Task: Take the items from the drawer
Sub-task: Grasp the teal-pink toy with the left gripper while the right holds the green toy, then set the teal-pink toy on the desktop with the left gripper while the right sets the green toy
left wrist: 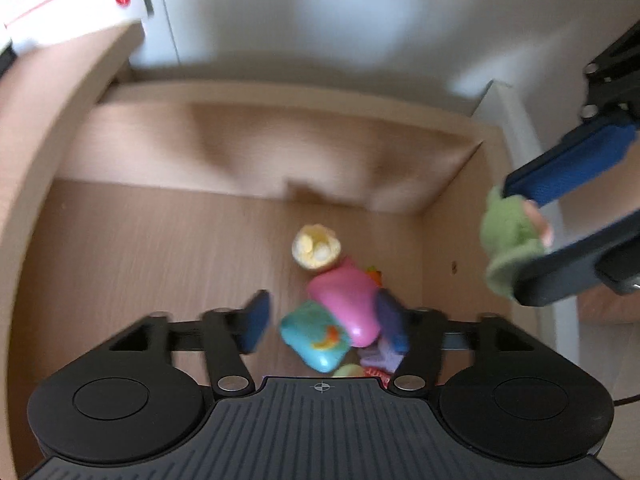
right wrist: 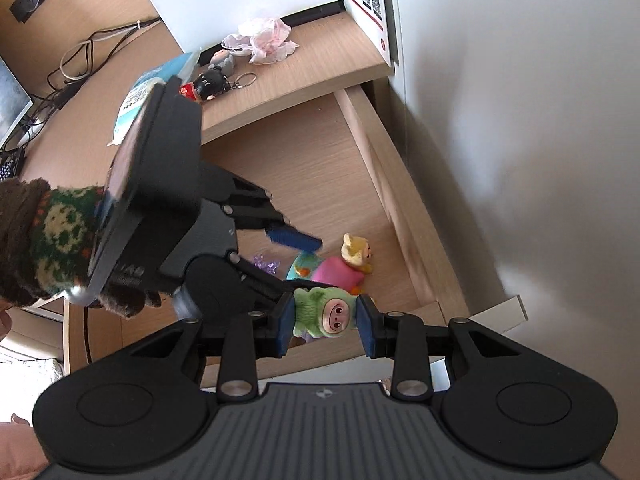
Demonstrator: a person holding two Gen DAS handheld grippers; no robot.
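Jaws of the left gripper (left wrist: 322, 324) stand wide, straddling the pink toy (left wrist: 346, 304) near the drawer's (left wrist: 120, 240) right front corner, its long axis running roughly between the pads, while the right gripper (right wrist: 325, 322) clamps the green doll (right wrist: 326, 312).

R gripper (right wrist: 325, 326) in my hand, pads clamped on green pig doll (right wrist: 325, 312), one each side. Open drawer (right wrist: 362, 120) below/ahead. L gripper (right wrist: 294, 240) just ahead-left of mine, jaws wide over pink plush toy (right wrist: 340, 270) w/ yellow head on drawer floor. Knit sleeve (right wrist: 52, 240) far left.
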